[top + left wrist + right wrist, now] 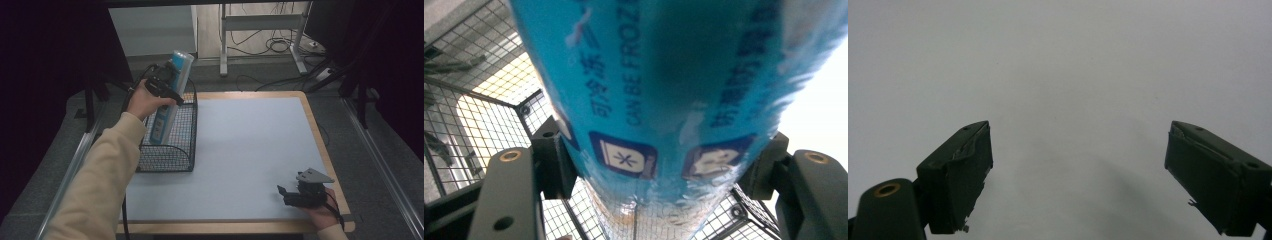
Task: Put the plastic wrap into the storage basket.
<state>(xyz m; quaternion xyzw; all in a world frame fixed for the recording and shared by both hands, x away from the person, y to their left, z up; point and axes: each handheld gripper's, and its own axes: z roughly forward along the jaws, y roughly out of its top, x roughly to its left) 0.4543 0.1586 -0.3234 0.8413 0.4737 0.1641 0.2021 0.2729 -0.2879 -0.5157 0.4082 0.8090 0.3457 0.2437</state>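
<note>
A long blue box (171, 100) with white print stands tilted, its lower end inside the black wire basket (170, 155) at the table's left. My left gripper (167, 85) is shut on the box near its upper part. In the left gripper view the blue box (664, 100) fills the space between both jaws, which press on its sides, with basket mesh (484, 115) behind. Near the table's front right corner my right gripper (287, 192) rests low, pointing left. In the right gripper view its jaws stand wide apart over the bare grey tabletop (1073, 90), with nothing between them (1078, 175).
The grey table mat (250, 145) has a wooden border. Beyond the far edge are metal table legs (223, 45) and cables (280, 45) on the floor. Dark curtains hang at both sides.
</note>
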